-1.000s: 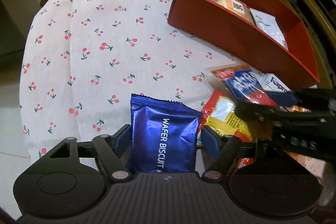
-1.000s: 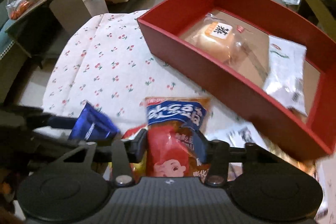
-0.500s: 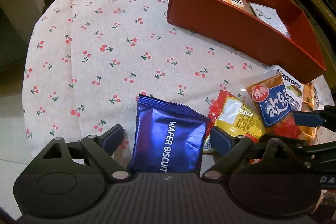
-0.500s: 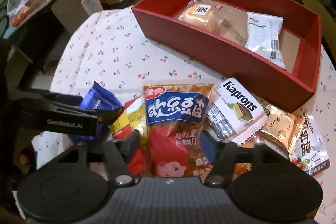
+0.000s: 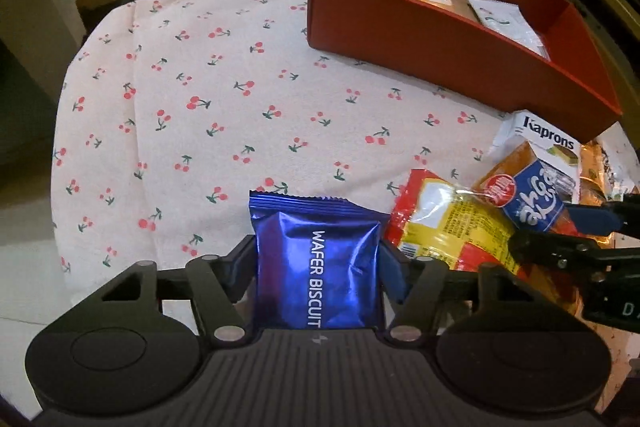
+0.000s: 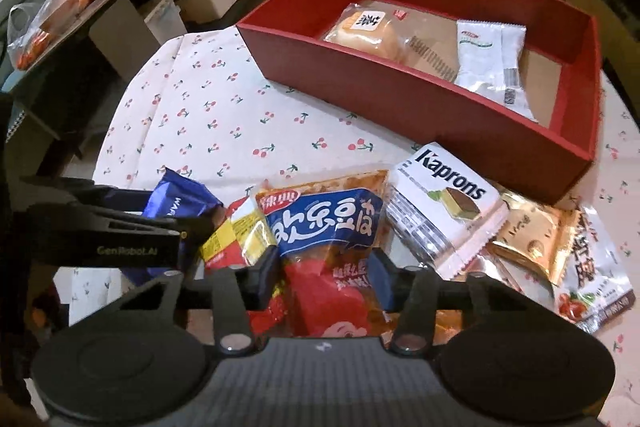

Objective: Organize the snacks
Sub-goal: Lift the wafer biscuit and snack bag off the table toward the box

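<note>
Cherry-print cloth covers the table. Left gripper fingers have just closed on the blue foil wafer packet; right gripper fingers on the orange-blue snack bag. Advise lifting both clear before crossing to the red cardboard tray.

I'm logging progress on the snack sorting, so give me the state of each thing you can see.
left gripper: just closed on the wafer biscuit pack
right gripper: just closed on the orange snack bag
red box: open, holding two packets
Kaprons pack: on the cloth
</note>
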Available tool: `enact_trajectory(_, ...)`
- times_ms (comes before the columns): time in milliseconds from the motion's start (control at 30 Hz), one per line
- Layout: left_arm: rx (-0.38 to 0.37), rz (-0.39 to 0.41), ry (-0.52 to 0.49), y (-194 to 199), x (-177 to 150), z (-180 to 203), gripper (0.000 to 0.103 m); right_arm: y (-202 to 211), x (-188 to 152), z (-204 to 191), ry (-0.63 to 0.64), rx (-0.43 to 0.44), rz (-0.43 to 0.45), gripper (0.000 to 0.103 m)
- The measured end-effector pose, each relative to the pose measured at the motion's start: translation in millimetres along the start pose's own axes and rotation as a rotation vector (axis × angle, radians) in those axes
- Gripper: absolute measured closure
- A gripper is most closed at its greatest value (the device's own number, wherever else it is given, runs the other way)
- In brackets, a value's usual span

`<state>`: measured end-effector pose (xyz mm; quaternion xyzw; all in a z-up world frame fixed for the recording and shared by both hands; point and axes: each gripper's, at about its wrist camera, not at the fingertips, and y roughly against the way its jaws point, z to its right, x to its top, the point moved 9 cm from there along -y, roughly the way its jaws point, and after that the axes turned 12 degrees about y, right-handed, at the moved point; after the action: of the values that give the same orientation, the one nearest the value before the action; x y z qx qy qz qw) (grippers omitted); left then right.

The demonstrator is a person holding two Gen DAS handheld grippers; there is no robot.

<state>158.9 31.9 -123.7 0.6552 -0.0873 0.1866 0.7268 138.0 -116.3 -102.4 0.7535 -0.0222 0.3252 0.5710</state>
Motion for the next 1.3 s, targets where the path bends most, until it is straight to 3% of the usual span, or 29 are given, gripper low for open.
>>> enact_trajectory(433, -0.049, 0.017, 0.01, 18.5, -0.2, 9.0, 0.036, 30.7, -8.3, 6.6, -0.074, -0.007, 0.067, 0.062)
enact_trajectory(600, -0.046, 0.009, -0.001, 16.3, -4.8, 11.1, 0.036, 19.1, -12.7, 6.0, -0.058, -0.005, 0.025, 0.062)
enact_trajectory(700, -0.042, 0.003, 0.003, 13.3, -5.1, 9.8, 0.036, 9.8, -13.1, 1.5, -0.027, -0.018, 0.011, 0.057)
enact_trajectory(800, -0.039, -0.005, 0.007, 10.5, -4.9, 7.9, 0.036, -1.2, -18.9, -2.7, 0.01, -0.012, -0.049, 0.041)
enact_trajectory(1100, -0.041, -0.025, 0.011, 6.2, -6.4, 1.7, 0.033, -4.5, -28.4, -1.3, -0.013, 0.058, -0.079, 0.033)
enact_trajectory(1300, -0.016, -0.016, 0.005, 2.8, -6.9, 0.7, 0.022, -11.1, -30.5, -10.0, 0.046, 0.059, -0.097, 0.015)
